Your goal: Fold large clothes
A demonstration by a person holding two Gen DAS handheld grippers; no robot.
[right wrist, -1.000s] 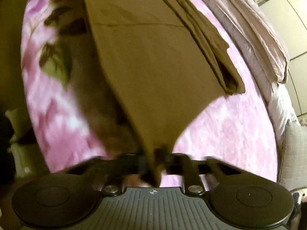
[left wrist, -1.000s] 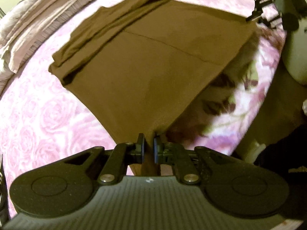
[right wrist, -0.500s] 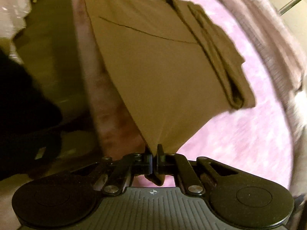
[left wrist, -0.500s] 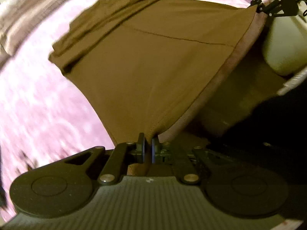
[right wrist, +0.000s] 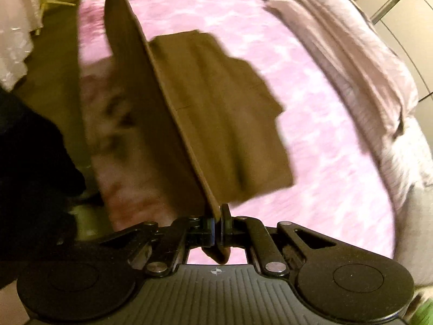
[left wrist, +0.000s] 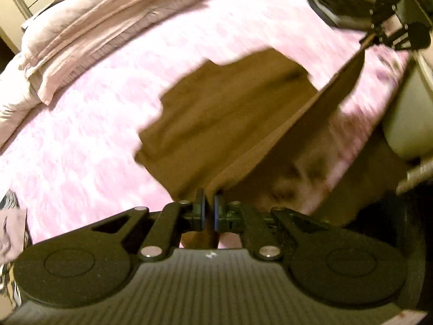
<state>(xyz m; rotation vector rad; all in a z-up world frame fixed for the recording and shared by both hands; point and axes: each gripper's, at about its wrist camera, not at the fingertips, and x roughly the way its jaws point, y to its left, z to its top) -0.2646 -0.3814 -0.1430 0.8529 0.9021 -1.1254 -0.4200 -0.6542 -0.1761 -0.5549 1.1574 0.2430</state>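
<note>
Two hand-held grippers lift one edge of a brown garment [left wrist: 230,113] clear of a bed [left wrist: 81,140] spread with a pink floral cover. On the left, the left gripper [left wrist: 207,211] is clenched on a corner of the cloth, a small tab of fabric poking out behind its fingers [left wrist: 199,208]. From that corner the taut hem runs away ahead and to the right of the fingers, up to the right gripper [left wrist: 384,36], which pinches the other corner. The right gripper's own camera shows the same grip, clamped hard on the cloth. The hem is the long axis between the two hands; the rest of the garment hangs forward and down from the fingers, its far end lying bunched on the bed. A pale folded quilt [left wrist: 89,29] lies beyond. Both hands look equally placed, so the fold likely depends on carrying the hem forward together over the resting part.
</note>
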